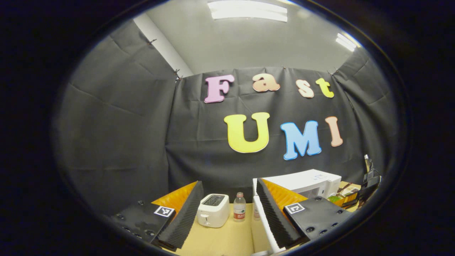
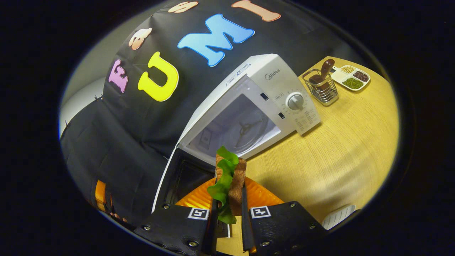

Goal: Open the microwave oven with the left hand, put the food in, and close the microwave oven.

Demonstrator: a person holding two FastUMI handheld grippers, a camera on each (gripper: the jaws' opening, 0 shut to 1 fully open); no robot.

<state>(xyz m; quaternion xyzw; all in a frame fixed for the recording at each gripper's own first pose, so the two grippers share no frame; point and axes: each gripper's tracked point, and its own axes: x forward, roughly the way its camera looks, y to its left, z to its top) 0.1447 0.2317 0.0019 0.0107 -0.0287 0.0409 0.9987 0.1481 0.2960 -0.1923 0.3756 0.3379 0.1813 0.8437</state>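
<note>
White toaster and a bottle stand between the left gripper's wide-apart jaws, the microwave to their right. The right gripper is clamped on the sandwich before the microwave's open door, cavity beyond.

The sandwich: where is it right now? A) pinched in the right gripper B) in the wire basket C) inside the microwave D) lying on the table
A: the right gripper has both fingers pressed on the sandwich, in front of the open microwave.
</note>
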